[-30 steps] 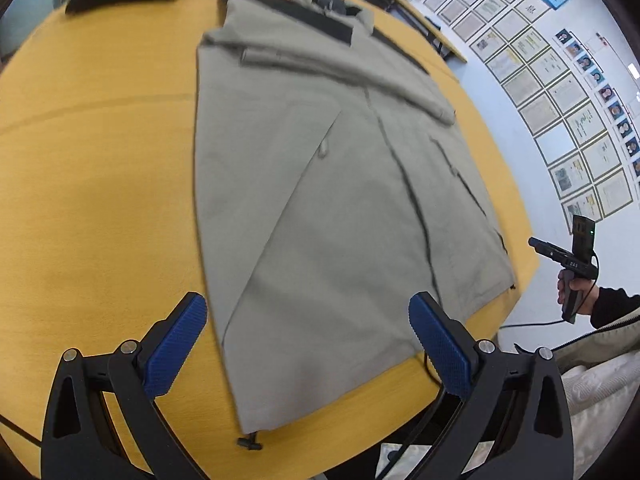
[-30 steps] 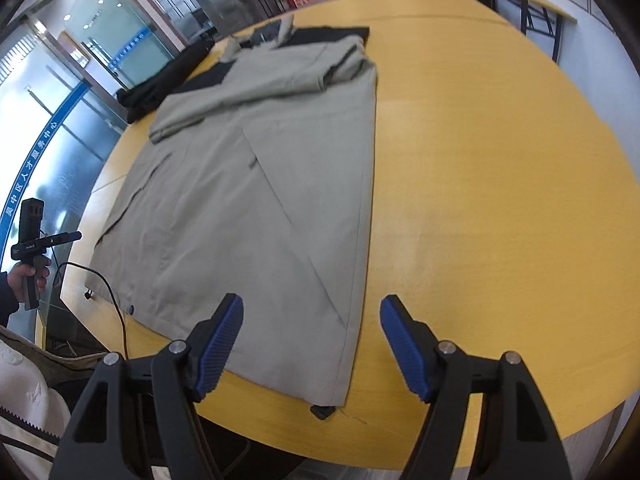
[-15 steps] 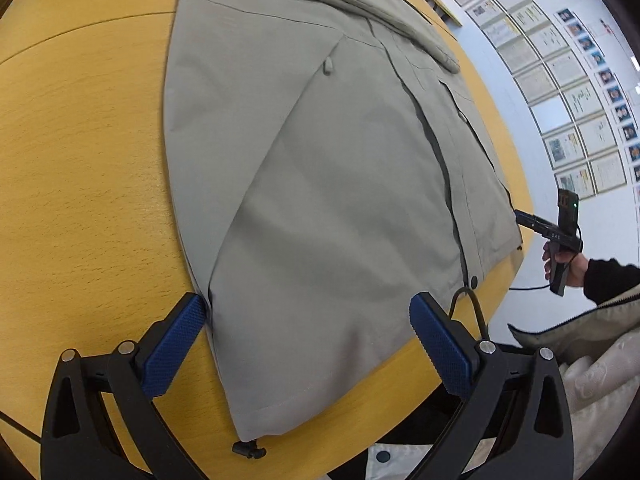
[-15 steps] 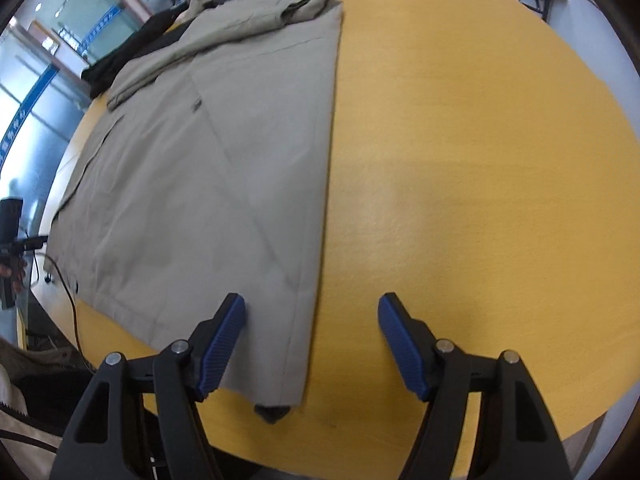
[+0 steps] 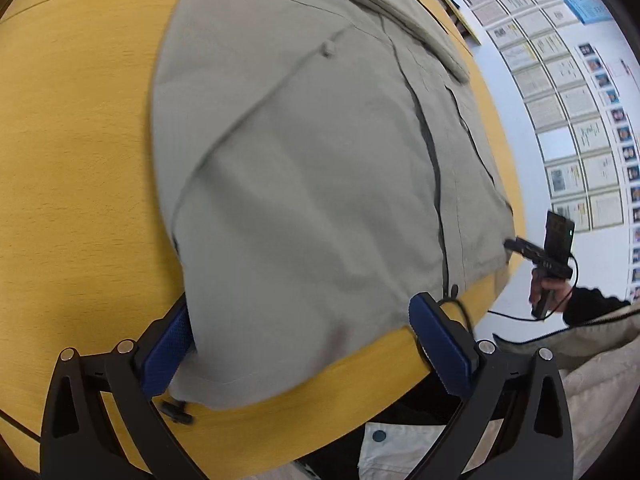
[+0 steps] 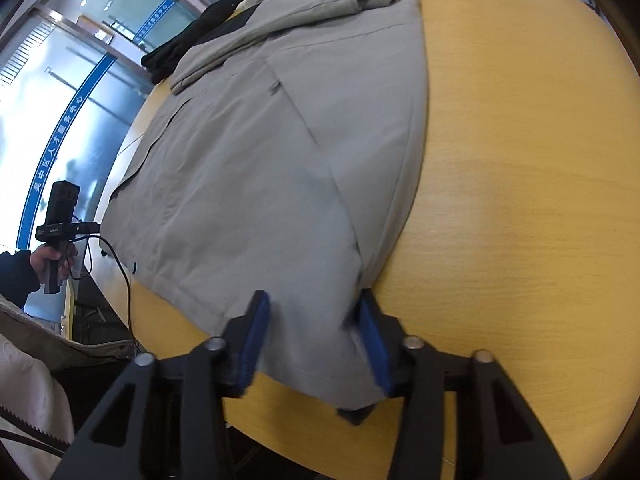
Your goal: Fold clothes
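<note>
A khaki-grey jacket [image 5: 300, 180] lies flat on the round yellow table [image 5: 80, 160], collar far, hem near. My left gripper [image 5: 304, 344] is open wide over the hem at the table's near edge. Its left pad [image 5: 166, 348] touches the jacket's side edge, and a black cord toggle [image 5: 176, 410] lies just below. In the right wrist view the jacket [image 6: 280, 160] fills the middle. My right gripper [image 6: 312, 344] straddles the hem corner with jaws partly narrowed, and fabric fills the gap between the pads. It is blurred.
A hand holds a black pistol-grip device [image 5: 556, 248] beside the table, also visible in the right wrist view [image 6: 60, 216], trailing a thin cable [image 6: 120, 264]. A black garment [image 6: 180, 44] lies past the collar. Bare table [image 6: 520, 160] spreads to the right.
Both grippers have come forward and down onto the jacket's near hem. The right jaws have narrowed around the hem corner. The left jaws stay wide.
</note>
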Demonstrator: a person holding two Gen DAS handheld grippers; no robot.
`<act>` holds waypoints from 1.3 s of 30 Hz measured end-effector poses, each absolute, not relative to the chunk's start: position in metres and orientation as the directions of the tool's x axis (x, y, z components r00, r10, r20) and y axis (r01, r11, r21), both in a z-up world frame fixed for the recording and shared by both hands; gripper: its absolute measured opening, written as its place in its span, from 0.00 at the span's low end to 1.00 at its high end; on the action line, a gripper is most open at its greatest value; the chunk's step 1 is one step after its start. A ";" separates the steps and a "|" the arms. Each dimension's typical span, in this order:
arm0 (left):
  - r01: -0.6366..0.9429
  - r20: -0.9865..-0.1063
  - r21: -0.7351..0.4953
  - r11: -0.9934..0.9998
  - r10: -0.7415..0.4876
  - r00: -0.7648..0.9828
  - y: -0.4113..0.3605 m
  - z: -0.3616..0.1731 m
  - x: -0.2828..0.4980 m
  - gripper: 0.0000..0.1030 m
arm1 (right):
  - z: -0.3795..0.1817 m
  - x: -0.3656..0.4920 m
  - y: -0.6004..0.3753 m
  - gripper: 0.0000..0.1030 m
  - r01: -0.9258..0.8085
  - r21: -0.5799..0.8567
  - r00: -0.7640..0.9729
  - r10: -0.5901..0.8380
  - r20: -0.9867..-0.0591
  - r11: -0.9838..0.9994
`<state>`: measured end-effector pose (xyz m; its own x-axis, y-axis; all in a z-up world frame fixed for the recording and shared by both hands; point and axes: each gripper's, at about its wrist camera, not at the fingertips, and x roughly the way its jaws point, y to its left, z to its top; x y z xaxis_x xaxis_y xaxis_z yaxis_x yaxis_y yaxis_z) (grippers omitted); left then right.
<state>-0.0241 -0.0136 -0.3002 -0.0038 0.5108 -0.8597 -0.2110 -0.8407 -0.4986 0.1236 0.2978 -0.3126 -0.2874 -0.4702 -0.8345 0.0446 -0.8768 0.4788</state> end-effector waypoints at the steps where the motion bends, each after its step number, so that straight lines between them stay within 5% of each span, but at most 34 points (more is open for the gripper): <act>1: -0.215 -0.864 -0.492 -0.844 0.504 -0.004 -0.012 -0.300 -0.024 0.99 | -0.313 0.122 0.297 0.27 0.041 0.480 -0.279 -0.471 -0.837 -0.876; 4: -0.179 -0.858 -0.505 -0.845 0.513 -0.002 -0.015 -0.299 -0.026 0.97 | -0.314 0.118 0.300 0.14 0.030 0.480 -0.250 -0.471 -0.846 -0.877; 6: -0.166 -0.863 -0.498 -0.851 0.505 0.000 -0.021 -0.297 -0.027 0.82 | -0.314 0.115 0.297 0.12 0.038 0.468 -0.232 -0.463 -0.855 -0.883; 7: -0.158 -0.864 -0.497 -0.853 0.503 0.001 -0.027 -0.297 -0.026 0.68 | -0.313 0.113 0.295 0.10 0.044 0.460 -0.224 -0.458 -0.861 -0.887; 8: -0.126 -0.869 -0.493 -0.861 0.495 0.020 -0.035 -0.301 -0.023 0.18 | -0.314 0.114 0.295 0.07 0.049 0.456 -0.215 -0.456 -0.864 -0.888; 9: -0.083 -0.863 -0.505 -0.859 0.503 0.048 -0.043 -0.308 -0.021 0.07 | -0.314 0.117 0.295 0.06 0.053 0.449 -0.207 -0.450 -0.869 -0.892; 19: -0.003 -0.812 -0.565 -0.825 0.555 0.182 -0.045 -0.306 0.043 0.03 | -0.279 0.170 0.293 0.03 0.121 0.443 -0.153 -0.458 -0.876 -0.888; 31: 0.050 -0.622 -0.777 -0.628 0.752 -0.217 -0.058 -0.170 -0.016 0.02 | -0.134 0.085 0.309 0.03 0.290 0.470 -0.494 -0.551 -0.673 -0.833; 39: -0.034 -0.429 -0.862 -0.506 0.763 -0.483 -0.047 -0.088 -0.122 0.02 | -0.050 -0.004 0.327 0.03 0.389 0.442 -0.653 -0.580 -0.486 -0.809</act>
<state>-0.1219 -0.0473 -0.0878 -0.4826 0.7633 -0.4294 -0.0339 -0.5062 -0.8618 -0.0044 0.3271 -0.0502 -0.6535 -0.5799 -0.4864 0.3888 -0.8086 0.4417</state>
